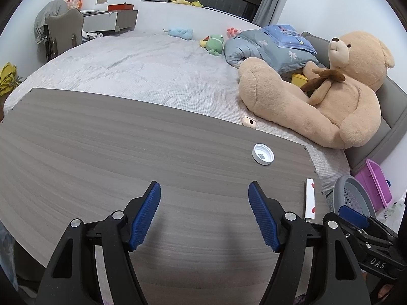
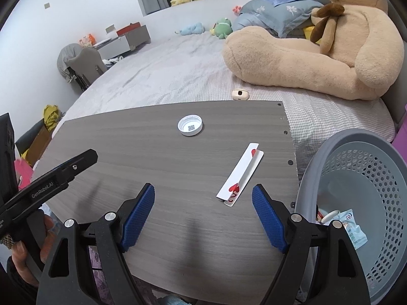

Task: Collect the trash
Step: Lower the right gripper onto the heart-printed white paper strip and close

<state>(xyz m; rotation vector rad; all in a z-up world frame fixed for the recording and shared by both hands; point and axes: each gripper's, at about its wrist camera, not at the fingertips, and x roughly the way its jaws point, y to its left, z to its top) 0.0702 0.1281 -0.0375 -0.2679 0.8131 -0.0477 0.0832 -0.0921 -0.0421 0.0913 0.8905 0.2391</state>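
Observation:
A white bottle cap (image 1: 263,154) (image 2: 190,126) lies open side up on the grey wood-grain board (image 1: 101,152) (image 2: 152,157). A folded playing card with red hearts (image 2: 240,175) (image 1: 309,199) lies near the board's right edge. My left gripper (image 1: 204,190) hovers open over bare board, left of and nearer than the cap. My right gripper (image 2: 203,193) is open too, with the card's near end just left of its right finger. A grey perforated basket (image 2: 356,152) (image 1: 353,193) beside the board holds a few wrappers (image 2: 348,226).
The board rests on a bed with a checked sheet (image 1: 152,71). A big tan teddy bear (image 1: 330,96) (image 2: 318,50) sits at the right. A small beige case (image 1: 248,121) (image 2: 240,94) lies just past the board. Soft toys and a folded quilt (image 1: 264,48) sit farther back.

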